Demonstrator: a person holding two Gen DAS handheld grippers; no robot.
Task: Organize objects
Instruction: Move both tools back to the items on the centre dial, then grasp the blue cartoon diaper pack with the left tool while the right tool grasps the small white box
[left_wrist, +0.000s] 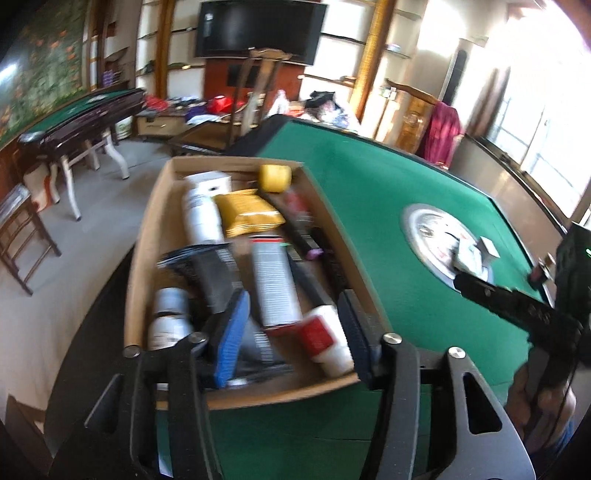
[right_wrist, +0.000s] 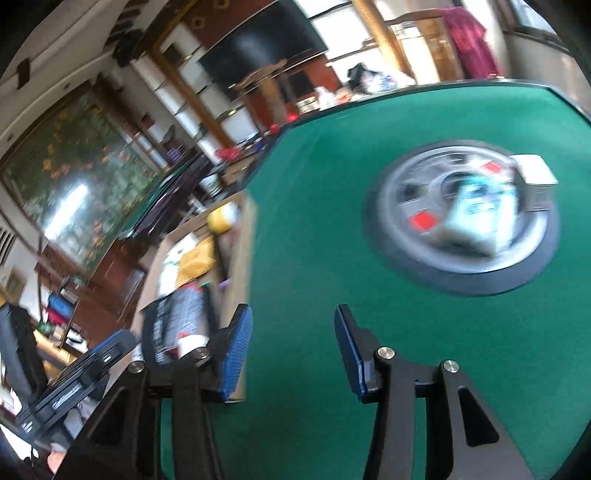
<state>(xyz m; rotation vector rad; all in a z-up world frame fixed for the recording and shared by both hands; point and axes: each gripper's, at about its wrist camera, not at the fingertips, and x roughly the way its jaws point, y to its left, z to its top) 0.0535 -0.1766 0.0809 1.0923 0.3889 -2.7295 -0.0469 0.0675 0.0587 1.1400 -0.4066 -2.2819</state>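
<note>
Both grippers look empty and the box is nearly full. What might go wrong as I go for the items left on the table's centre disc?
1. The cardboard box is crowded; the red-capped tube lies atop other items near the front wall, so another drop could tip things out.
2. The small white box and teal packet touch on the silver disc; gripping one may shove the other.
3. Both views are blurred, so aim may be off.

Black television (left_wrist: 260, 29) on far wall between shelving units (left_wrist: 347, 40). Floral mural (left_wrist: 44, 62) at left, above second green-topped table (left_wrist: 79, 118). Wooden chair (left_wrist: 255, 92) beyond green felt counter (left_wrist: 369, 177). Magenta cloth (left_wrist: 443, 133) draped over wooden cabinet, beside bright window (left_wrist: 528, 122).
</note>
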